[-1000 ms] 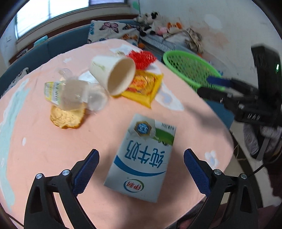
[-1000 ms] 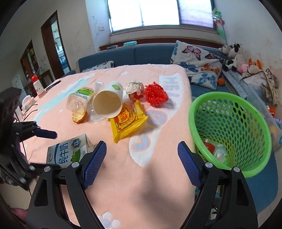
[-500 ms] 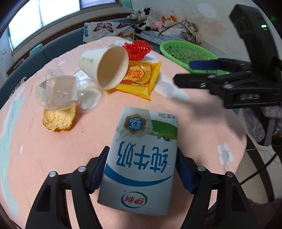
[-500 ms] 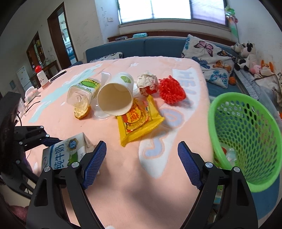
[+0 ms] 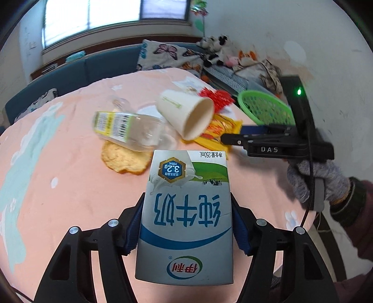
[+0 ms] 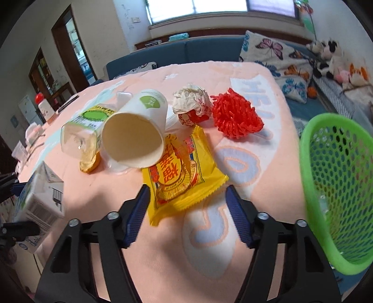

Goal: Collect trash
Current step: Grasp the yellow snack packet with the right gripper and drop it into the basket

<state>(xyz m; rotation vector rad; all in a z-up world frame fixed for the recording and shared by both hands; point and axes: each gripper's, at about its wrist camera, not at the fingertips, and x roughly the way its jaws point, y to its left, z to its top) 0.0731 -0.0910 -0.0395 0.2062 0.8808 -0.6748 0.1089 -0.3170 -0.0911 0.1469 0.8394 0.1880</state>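
Peach cloth point(image 6: 275, 130) on table, blue sofa point(image 6: 200, 50), left tool point(image 5: 186, 223) closing on milk carton point(image 5: 186, 216), right tool point(image 6: 187, 211) closing, empty.

The left gripper point(image 5: 186, 229) now grips the milk carton point(image 5: 186, 216), lifted off the worktop point(image 5: 70, 186); the right gripper point(image 6: 186, 212), jaws closing, now straddles the yellow snack packet point(image 6: 181, 174).

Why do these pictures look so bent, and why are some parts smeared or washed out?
Both views: fisheye lenses bow the room and darken the corners. Left wrist view: the plastic bottle and paper cup are motion-smeared, while the gripped milk carton stays sharp. Right wrist view: the window is blown out, and shadow darkens the tablecloth between the fingers.
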